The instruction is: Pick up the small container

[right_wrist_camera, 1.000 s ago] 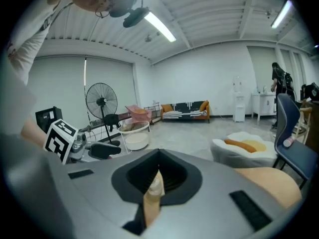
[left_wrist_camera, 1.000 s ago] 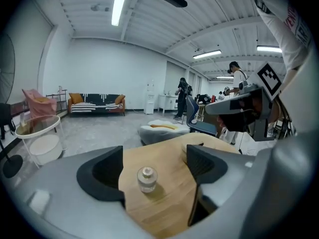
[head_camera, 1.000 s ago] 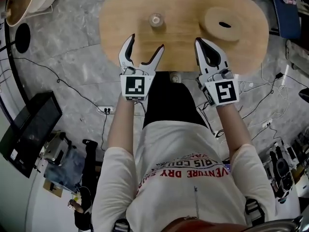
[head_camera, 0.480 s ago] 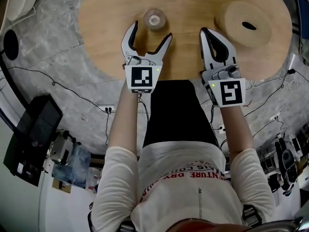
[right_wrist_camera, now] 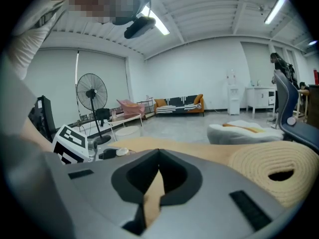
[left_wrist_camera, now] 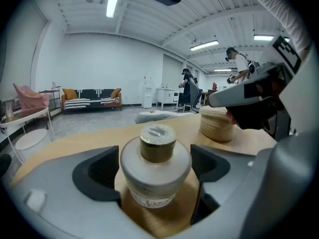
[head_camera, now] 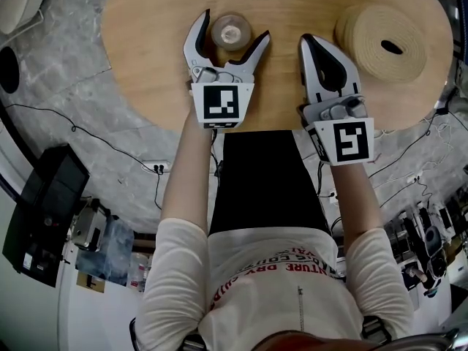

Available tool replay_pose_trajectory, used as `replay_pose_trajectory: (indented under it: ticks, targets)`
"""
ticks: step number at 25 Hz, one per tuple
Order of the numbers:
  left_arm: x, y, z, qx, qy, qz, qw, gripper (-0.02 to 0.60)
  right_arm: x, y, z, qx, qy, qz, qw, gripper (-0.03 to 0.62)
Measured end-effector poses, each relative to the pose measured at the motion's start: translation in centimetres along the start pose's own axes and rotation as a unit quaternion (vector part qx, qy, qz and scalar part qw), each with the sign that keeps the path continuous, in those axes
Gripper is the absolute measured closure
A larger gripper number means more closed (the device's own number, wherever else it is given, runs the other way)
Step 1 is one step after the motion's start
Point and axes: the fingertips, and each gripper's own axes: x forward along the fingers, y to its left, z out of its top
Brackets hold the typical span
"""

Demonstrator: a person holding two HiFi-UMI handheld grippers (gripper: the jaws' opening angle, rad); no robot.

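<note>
Pale wood forms the rounded table [head_camera: 146, 72], and on it stands the small container [left_wrist_camera: 156, 163], a squat round white jar with a brass-coloured cap. It sits upright between the jaws of the left tool [head_camera: 233, 25]. Those jaws have just been opening and now stand wide, with a dark pad on either side of the jar and neither pressing on it. The right tool [head_camera: 308, 42] hovers over the table to the right, jaws closed together with nothing between them. Near it, further to the right, lies a round coil of woven beige rope [head_camera: 369, 39] with a hole in its middle
</note>
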Motion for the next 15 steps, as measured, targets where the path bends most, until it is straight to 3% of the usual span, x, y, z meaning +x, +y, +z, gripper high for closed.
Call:
replay_pose_trajectory:
  ticks: [3, 8, 15]
  targets:
    - [0.7, 0.1, -0.7, 0.027, 0.012, -0.001, 0.9996, 0.147, 0.3, 0.0, 0.0, -0.003, 0.004, -0.002, 1.000, 0.607]
    - [1.2, 0.5, -0.8, 0.004, 0.015, 0.002, 0.9999, 0.146, -0.1, -1.1, -0.4, 0.000, 0.008, -0.011, 1.000, 0.607]
    - [1.6, 0.3, -2.1, 0.020, 0.057, 0.011, 0.9981, 0.167, 0.2, -1.1, -0.7, -0.001, 0.014, -0.016, 1.000, 0.608]
